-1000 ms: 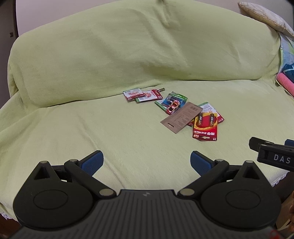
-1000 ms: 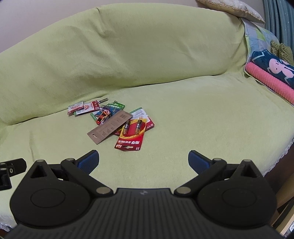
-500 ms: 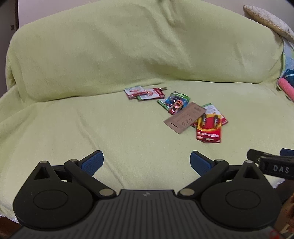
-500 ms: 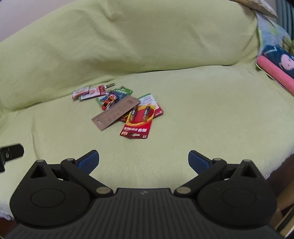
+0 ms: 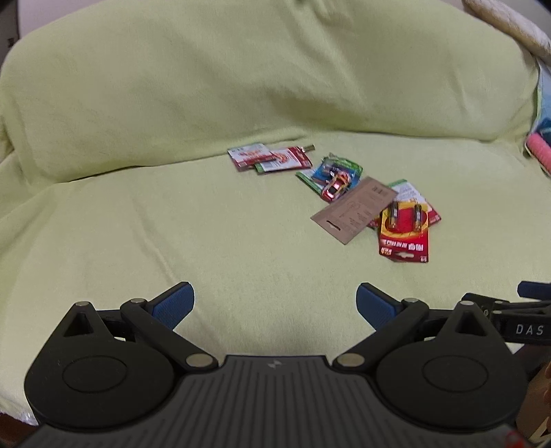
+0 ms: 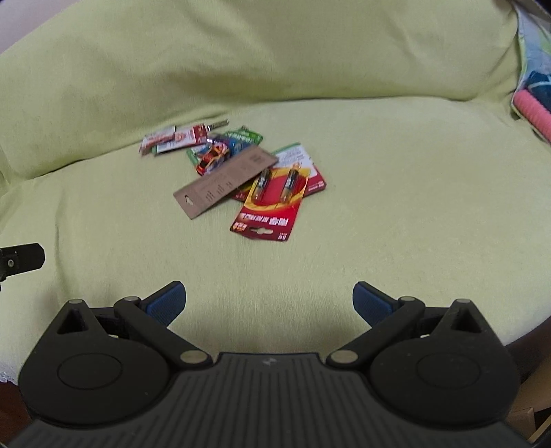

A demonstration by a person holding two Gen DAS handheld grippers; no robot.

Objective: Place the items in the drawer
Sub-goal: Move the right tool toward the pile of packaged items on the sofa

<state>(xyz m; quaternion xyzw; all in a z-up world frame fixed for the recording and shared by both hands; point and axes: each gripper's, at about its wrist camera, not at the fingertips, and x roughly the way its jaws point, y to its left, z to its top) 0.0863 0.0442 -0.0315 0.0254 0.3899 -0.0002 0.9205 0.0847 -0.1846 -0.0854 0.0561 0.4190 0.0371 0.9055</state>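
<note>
A small pile of packaged items lies on a sofa covered in a light green throw. Nearest is a red battery blister pack. Partly over its neighbours lies a brown card. Behind it sit a toy car pack and red and green sachets. My left gripper is open and empty, well short of the pile, which lies ahead to its right. My right gripper is open and empty too, with the battery pack straight ahead. No drawer is in view.
A pink roll and patterned blue cloth lie at the sofa's right end, and a beige cushion rests on the backrest top. Each gripper's black frame shows at the edge of the other's view. The sofa's front edge drops off at lower right.
Both grippers have moved in closer to the sofa seat, so the pile looks larger and nearer. Neither has touched anything, and both stay open.
</note>
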